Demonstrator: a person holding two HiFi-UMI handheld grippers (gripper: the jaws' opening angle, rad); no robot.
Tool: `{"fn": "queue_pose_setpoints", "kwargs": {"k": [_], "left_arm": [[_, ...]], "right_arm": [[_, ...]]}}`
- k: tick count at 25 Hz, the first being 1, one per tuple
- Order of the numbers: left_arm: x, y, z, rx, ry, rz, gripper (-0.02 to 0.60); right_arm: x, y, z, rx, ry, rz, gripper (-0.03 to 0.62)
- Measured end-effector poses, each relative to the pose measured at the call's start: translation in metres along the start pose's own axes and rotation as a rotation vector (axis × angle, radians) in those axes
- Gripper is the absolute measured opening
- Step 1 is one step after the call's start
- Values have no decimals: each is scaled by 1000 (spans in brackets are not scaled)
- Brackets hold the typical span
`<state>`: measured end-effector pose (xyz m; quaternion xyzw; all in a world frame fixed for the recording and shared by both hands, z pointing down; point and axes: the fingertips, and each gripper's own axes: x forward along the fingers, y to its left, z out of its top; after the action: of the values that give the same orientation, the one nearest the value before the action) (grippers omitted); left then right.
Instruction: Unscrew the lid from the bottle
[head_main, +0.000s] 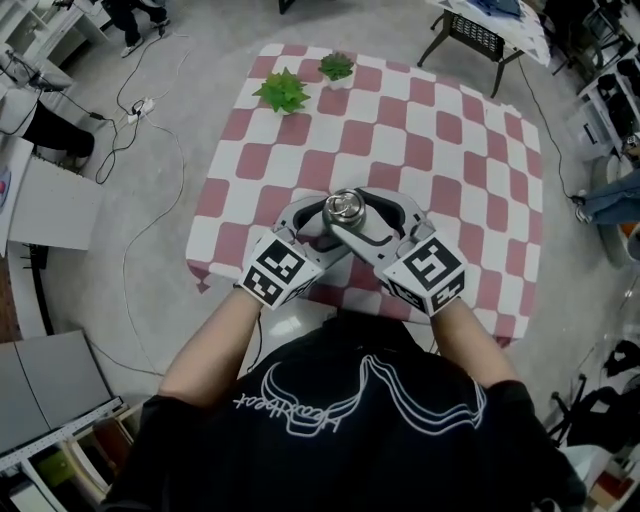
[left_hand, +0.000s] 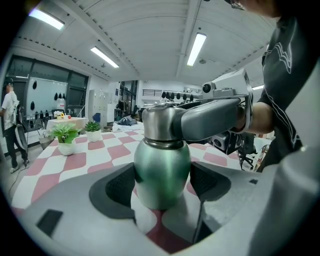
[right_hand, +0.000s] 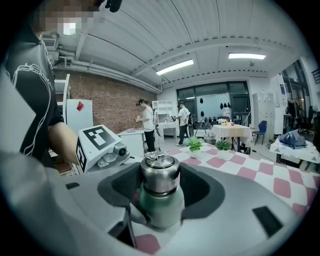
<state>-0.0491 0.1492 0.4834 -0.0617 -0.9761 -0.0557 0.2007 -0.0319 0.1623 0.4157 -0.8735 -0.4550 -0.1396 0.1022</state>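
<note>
Brick wall (right_hand: 115, 97), ceiling strip lights (right_hand: 174, 67), grey floor (head_main: 200, 80)

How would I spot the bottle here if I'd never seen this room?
Find the pink-and-white checked table. At its near edge stands the bottle, green with a steel lid. The two plants at the far edge are leafy, not metal.

You wear a black short-sleeved T-shirt (head_main: 350, 430) with a white line drawing and script on it. Your left tongs (head_main: 328, 220) and right tongs (head_main: 368, 218) are grey with dark pads, each carrying a black-and-white marker cube.
</note>
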Motion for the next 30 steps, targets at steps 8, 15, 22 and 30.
{"fn": "queue_pose_setpoints", "kwargs": {"k": [8,15,22,30], "left_arm": [[0,1,-1,-1,-5,-3,348],[1,1,0,-6,-15,-6,348],[1,0,-1,1,1,-29,348],[1,0,-2,4,15,-51,348]], "right_arm": [[0,1,-1,-46,7,55,247],[0,1,-3,-79,31,134,245],[0,4,-3,-145,73,290,245],[-1,6,-4,-226,74,507,247]]}}
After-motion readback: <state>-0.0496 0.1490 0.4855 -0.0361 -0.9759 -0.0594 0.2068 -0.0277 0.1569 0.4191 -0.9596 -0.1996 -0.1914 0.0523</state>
